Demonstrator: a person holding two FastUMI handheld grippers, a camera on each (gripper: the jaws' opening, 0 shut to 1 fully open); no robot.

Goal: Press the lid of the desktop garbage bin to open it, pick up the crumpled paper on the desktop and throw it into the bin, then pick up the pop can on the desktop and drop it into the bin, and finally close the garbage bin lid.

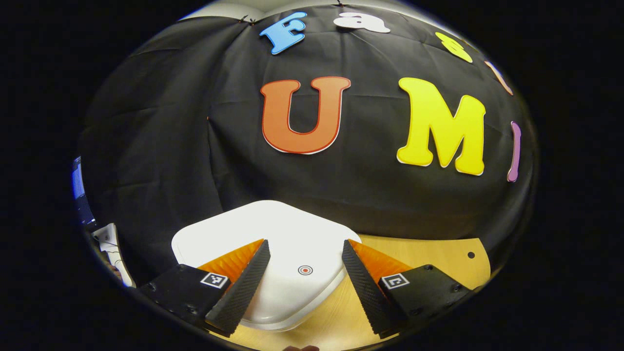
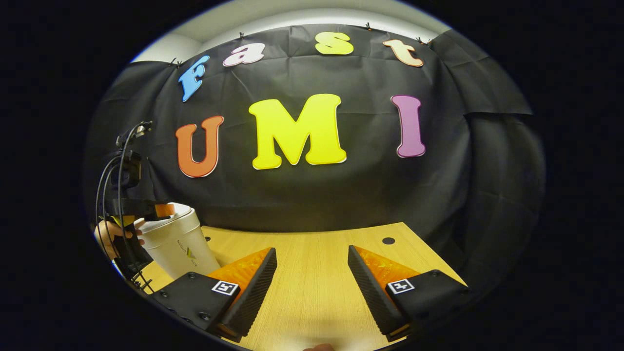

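Overhead, the left gripper (image 1: 304,270) hangs just above the bin (image 1: 273,243), jaws wide and holding nothing, its fingers straddling the white lid (image 1: 292,229), which lies shut with its round press mark (image 1: 305,269) between them. That placement suits a push down on the lid, either to spring it open or having just closed it; I cannot tell which. From the right gripper view the bin (image 2: 175,241) stands at the far left of the counter (image 2: 317,273), a hand (image 2: 114,236) holding the left gripper over it. Meanwhile the right gripper (image 2: 312,280) waits to the right, jaws wide, over bare wood.
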